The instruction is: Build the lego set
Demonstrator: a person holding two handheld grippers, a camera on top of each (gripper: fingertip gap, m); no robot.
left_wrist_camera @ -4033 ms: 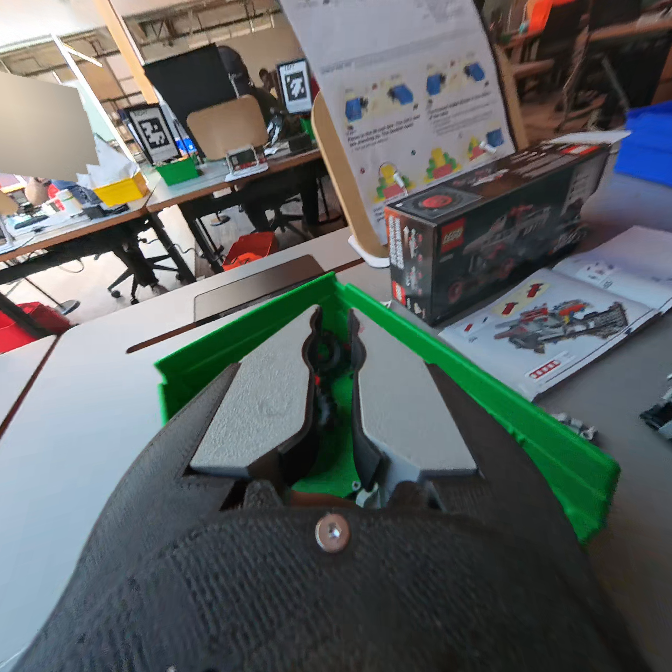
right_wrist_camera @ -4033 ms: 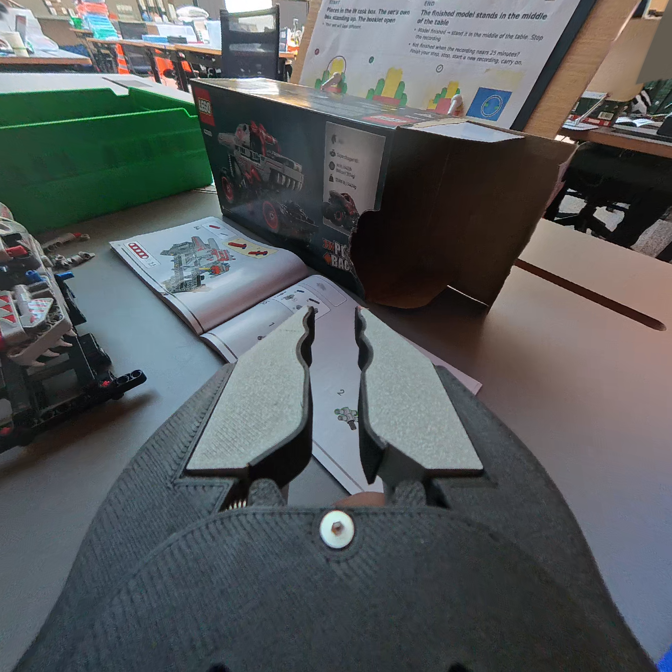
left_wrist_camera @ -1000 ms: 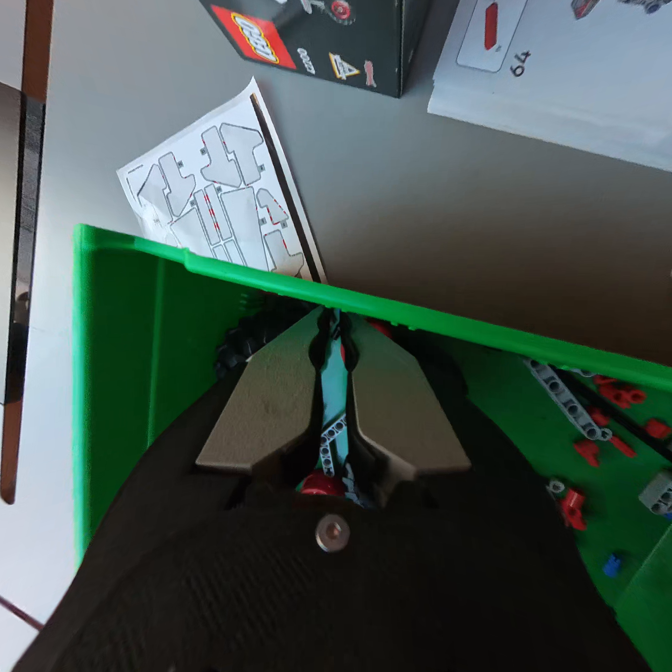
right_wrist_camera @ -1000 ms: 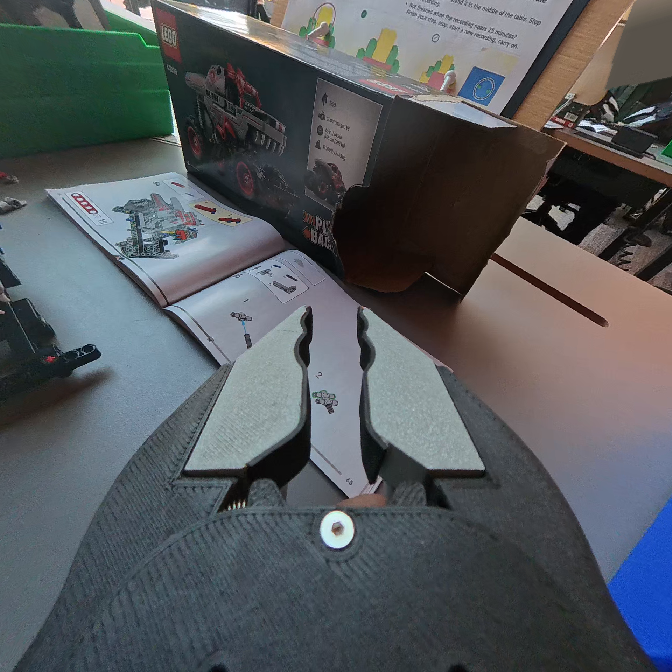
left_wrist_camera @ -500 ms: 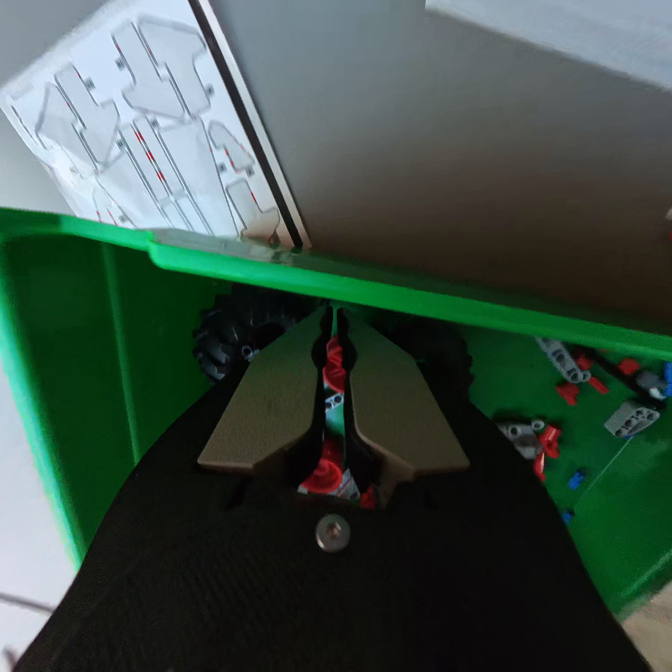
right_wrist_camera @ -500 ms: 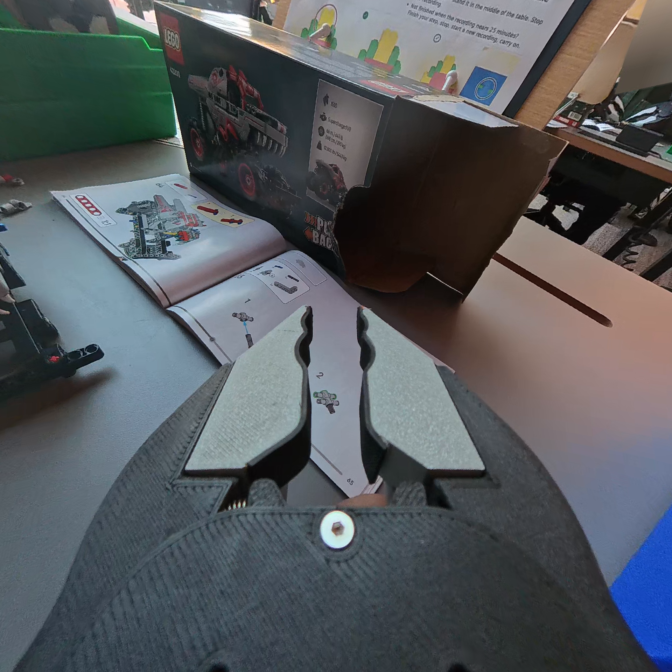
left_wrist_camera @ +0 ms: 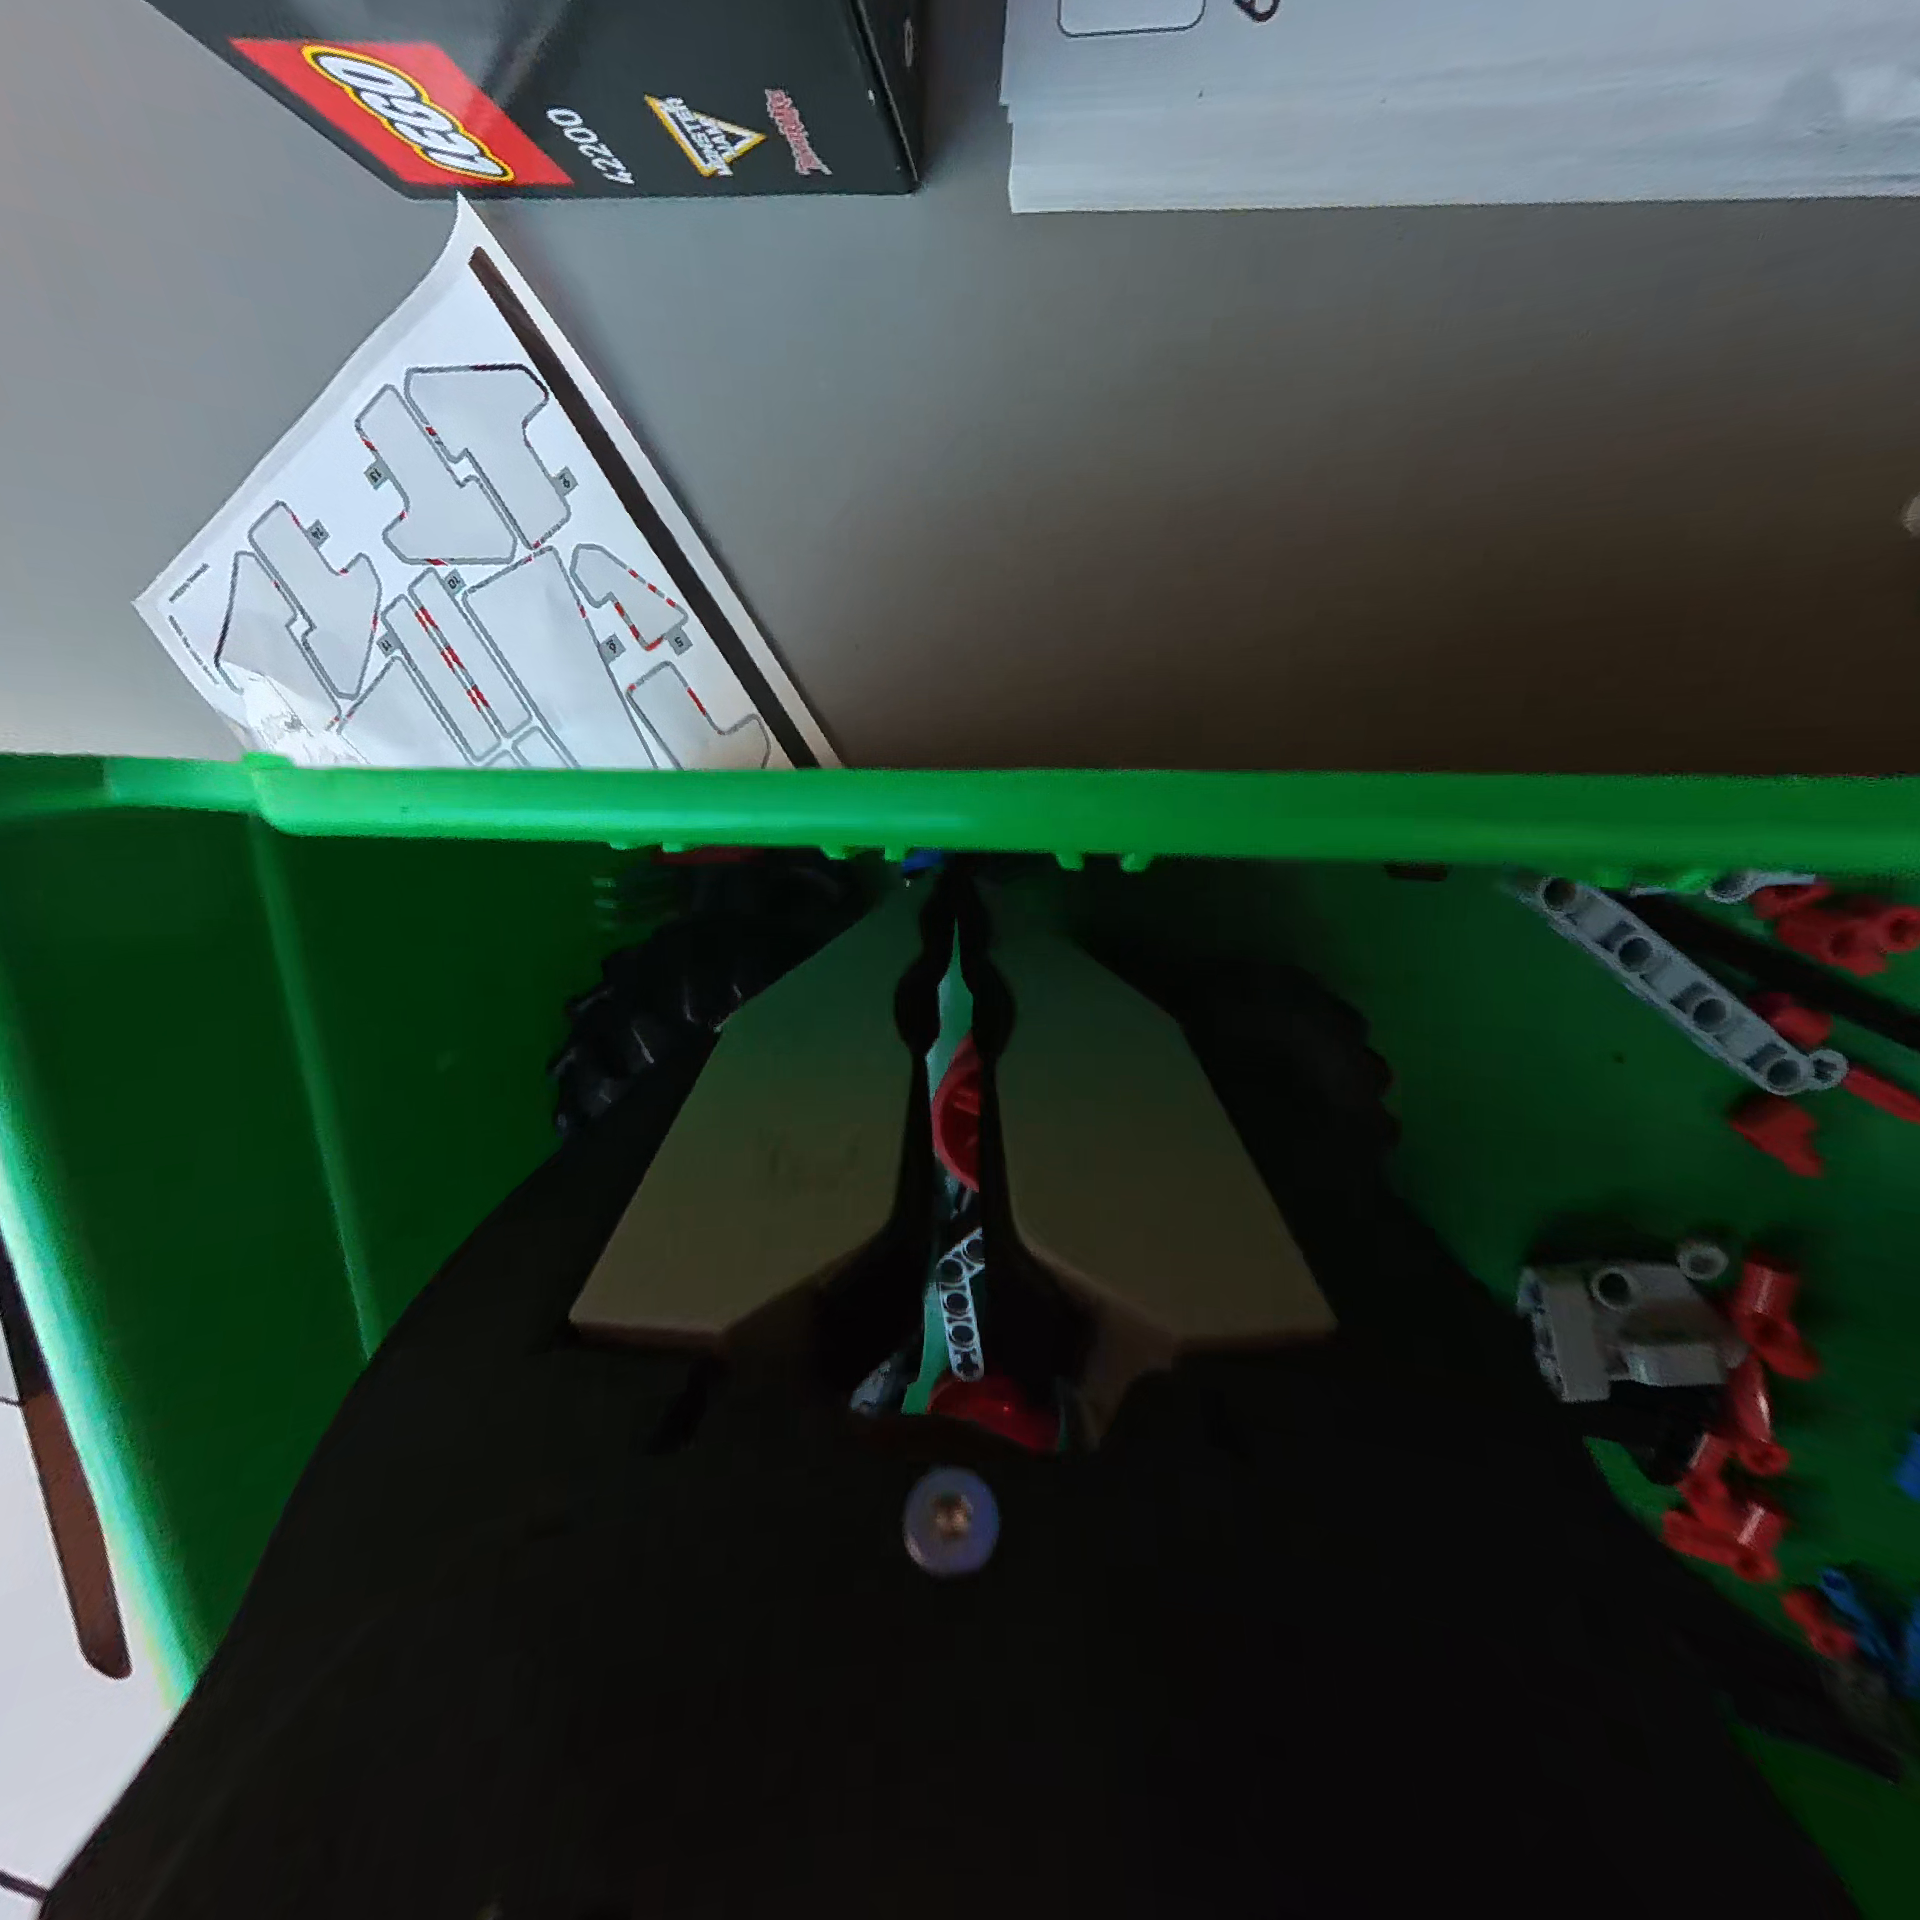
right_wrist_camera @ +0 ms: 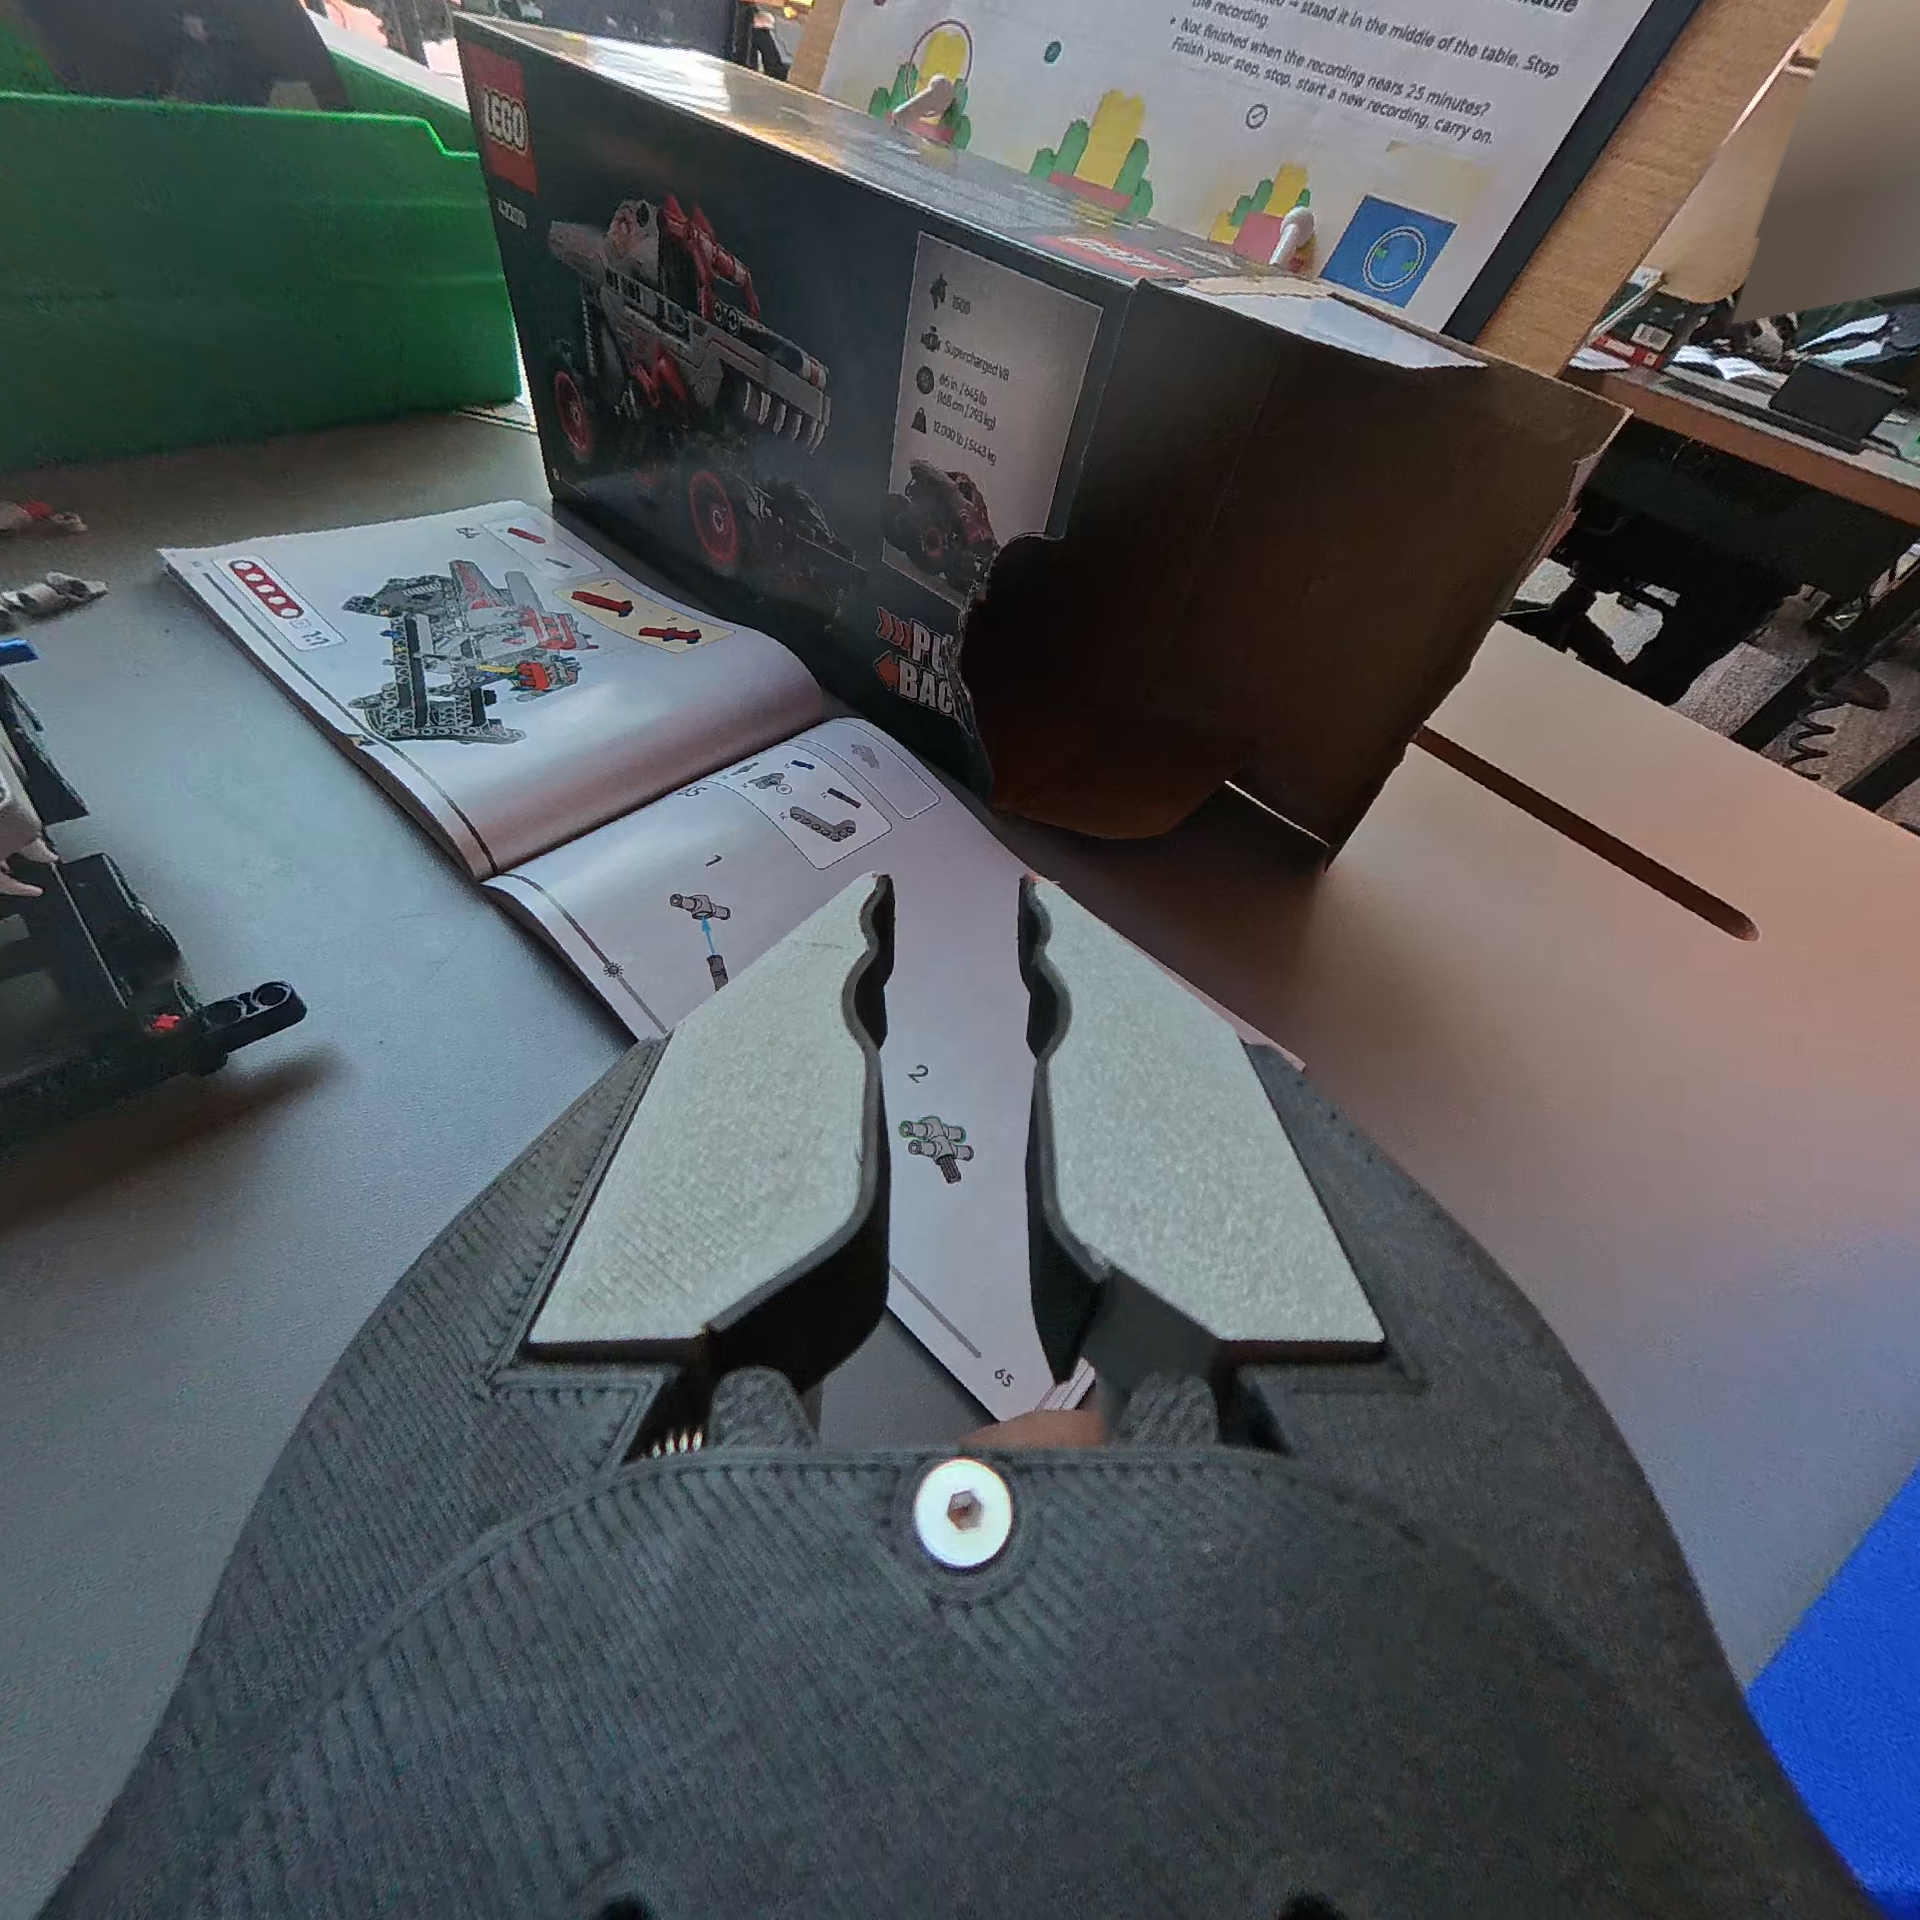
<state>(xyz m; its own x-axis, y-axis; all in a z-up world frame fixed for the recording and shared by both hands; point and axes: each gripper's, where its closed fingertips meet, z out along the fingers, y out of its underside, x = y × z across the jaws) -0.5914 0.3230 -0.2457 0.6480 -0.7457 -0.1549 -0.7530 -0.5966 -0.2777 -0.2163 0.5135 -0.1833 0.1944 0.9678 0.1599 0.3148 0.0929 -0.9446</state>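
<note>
My left gripper (left_wrist_camera: pixel 951 904) points down into the green bin (left_wrist_camera: pixel 1247 810), its tips close to the far wall. Its jaws stand almost together with only a thin slit, and the tips are in shadow, so I cannot see anything pinched. Under it lie black tyres (left_wrist_camera: pixel 644 1018), a red wheel hub (left_wrist_camera: pixel 954 1112) and a short grey beam (left_wrist_camera: pixel 961 1299). My right gripper (right_wrist_camera: pixel 954 904) is open and empty, held low over the open instruction booklet (right_wrist_camera: pixel 582 675). The partly built black model (right_wrist_camera: pixel 94 997) stands to its left.
The bin's right part holds a long grey beam (left_wrist_camera: pixel 1673 987), a grey block (left_wrist_camera: pixel 1621 1330) and several red pins (left_wrist_camera: pixel 1766 1340). A sticker sheet (left_wrist_camera: pixel 447 582) lies behind the bin. The set's box (right_wrist_camera: pixel 831 343) stands behind the booklet. A blue object (right_wrist_camera: pixel 1849 1704) is at the right. The gap from one gripper's tips to the other's is roughly 45 cm. The partly built black model (right_wrist_camera: pixel 94 997) is about 15 cm from my right fingertips and 35 cm from my left.
My left gripper has shifted over the bin's far-left corner and its jaws have narrowed to a slit. My right gripper has barely moved and stays open.
</note>
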